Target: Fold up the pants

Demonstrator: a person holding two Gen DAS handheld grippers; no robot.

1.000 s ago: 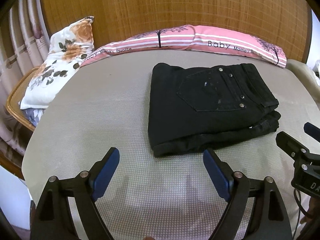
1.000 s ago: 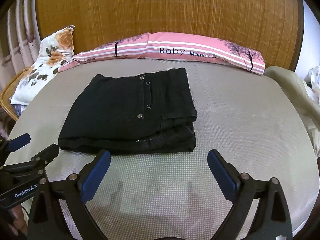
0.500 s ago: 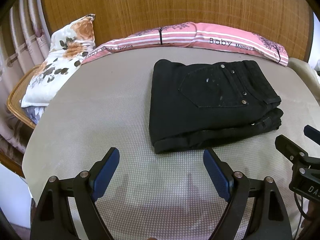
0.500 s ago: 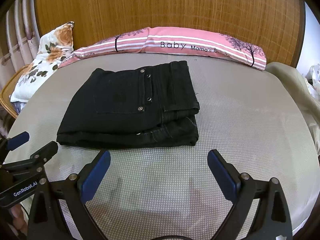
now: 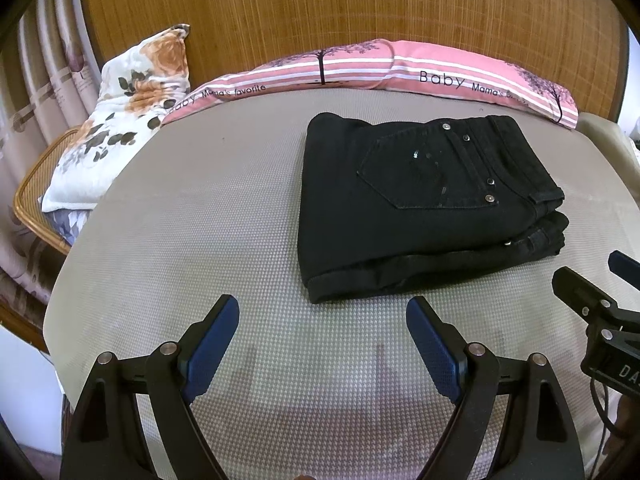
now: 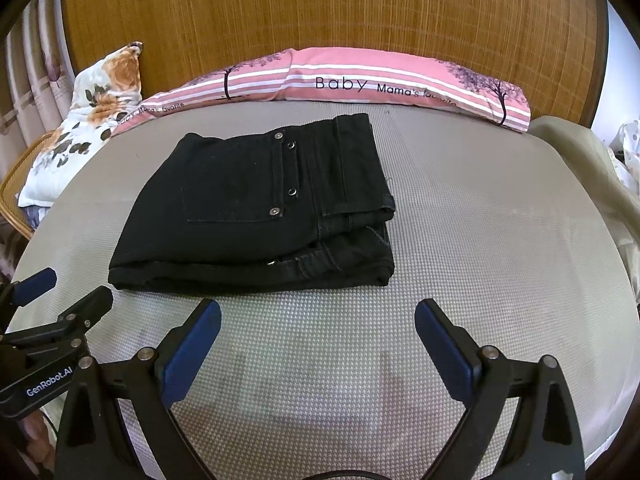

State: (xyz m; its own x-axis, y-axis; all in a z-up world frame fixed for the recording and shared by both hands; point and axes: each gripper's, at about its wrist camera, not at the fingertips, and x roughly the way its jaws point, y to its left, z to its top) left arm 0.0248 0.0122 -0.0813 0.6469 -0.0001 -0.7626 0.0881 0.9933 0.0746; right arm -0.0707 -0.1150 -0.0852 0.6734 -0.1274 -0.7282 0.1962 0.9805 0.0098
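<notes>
Left gripper [image 5: 322,330] is spread wide, nothing held between the blue pads [image 5: 212,340]; it is held low over the grey mattress cover [image 5: 192,216], short of the pants. Right gripper [image 6: 318,336] is likewise spread wide and empty, also just short of the pants' near edge.

Black pants [image 5: 416,204] are seen folded into a compact stacked rectangle, lying flat on the cover. From the left wrist they sit ahead and to the right of the gripper's centre line, near edge just beyond the right pad. From the right wrist the pants [image 6: 264,208] sit ahead and to the left, near edge just beyond the left pad. So the bundle lies between the two grippers, touched by neither.

View differences:
- Left wrist: back pocket with rivets is seen facing up, rolled fold along the near left corner; right gripper's tip is caught at the right frame edge. Rattan frame under the floral pillow [image 5: 120,120] is shown more fully.
- Right wrist: waistband end and layered edges on the right side are shown (three or so layers, hard to count in black fabric). Olive cloth [image 6: 580,160] at the bed's right edge is seen more fully here. Pink striped pillow [image 6: 360,80] is lying along the headboard in both views.
</notes>
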